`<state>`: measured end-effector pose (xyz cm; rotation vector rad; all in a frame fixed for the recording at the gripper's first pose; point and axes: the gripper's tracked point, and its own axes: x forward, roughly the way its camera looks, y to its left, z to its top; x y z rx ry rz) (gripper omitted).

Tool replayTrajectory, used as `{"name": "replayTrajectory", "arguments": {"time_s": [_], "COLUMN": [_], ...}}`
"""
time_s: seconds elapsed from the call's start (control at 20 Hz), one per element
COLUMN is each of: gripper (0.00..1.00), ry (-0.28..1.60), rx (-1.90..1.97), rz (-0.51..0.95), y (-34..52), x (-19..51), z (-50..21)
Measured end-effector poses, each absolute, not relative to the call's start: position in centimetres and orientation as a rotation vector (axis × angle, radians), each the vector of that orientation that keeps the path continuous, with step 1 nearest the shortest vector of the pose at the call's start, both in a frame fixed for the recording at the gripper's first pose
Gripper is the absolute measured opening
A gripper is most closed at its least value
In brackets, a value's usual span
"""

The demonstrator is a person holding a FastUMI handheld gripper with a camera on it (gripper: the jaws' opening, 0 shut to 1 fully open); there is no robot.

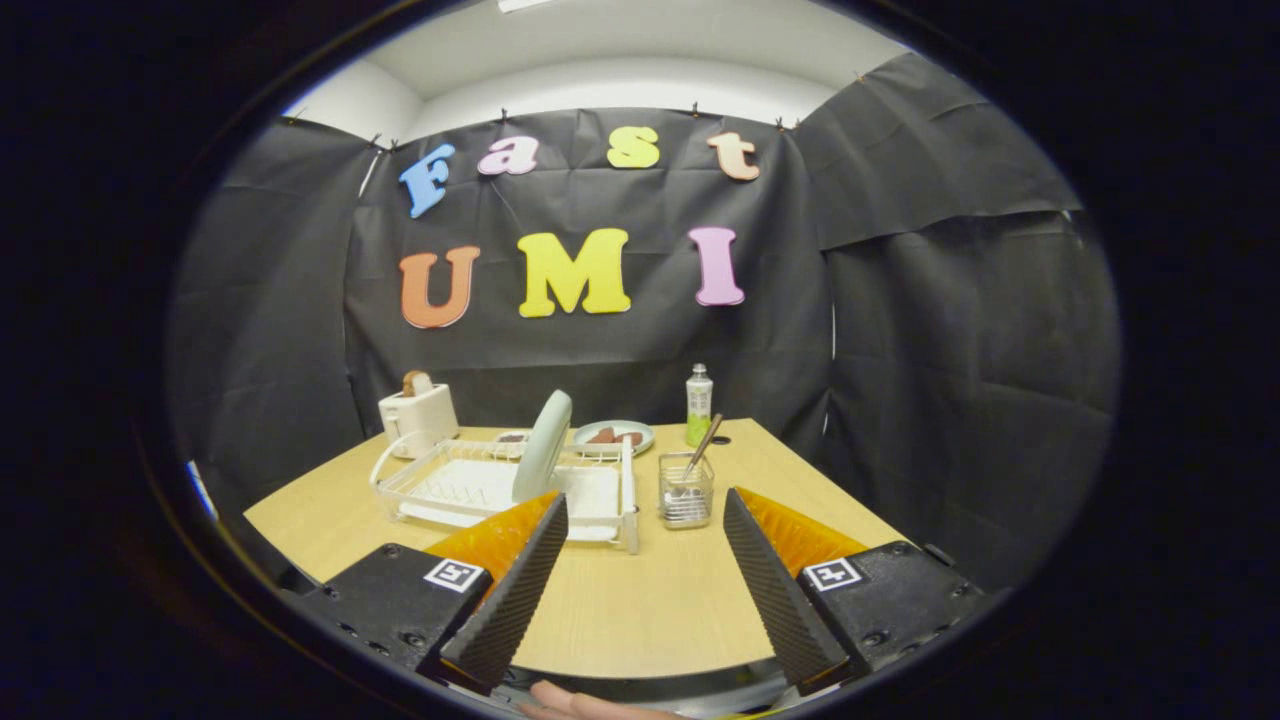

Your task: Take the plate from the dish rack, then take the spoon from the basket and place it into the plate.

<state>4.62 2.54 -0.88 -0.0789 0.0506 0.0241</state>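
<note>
A pale green plate stands on edge in the white dish rack, beyond my left finger. To the rack's right is a small wire basket with a spoon leaning out of it, handle up. My gripper is open and held above the near part of the wooden table, with nothing between its fingers. The rack and basket lie a short way ahead of the fingertips.
A white toaster with bread in it stands at the table's far left. Behind the rack a plate with food rests, and a green-and-white bottle stands near the far edge. Fingers of a hand show under the gripper.
</note>
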Motion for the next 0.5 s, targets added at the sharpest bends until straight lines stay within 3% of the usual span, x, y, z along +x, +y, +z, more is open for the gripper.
{"name": "replayTrajectory", "arguments": {"time_s": [0.5], "gripper": [1.00], "ry": [0.182], "rx": [-0.143], "rz": [0.044], "y": [5.8], "x": [14.6], "z": [5.4]}}
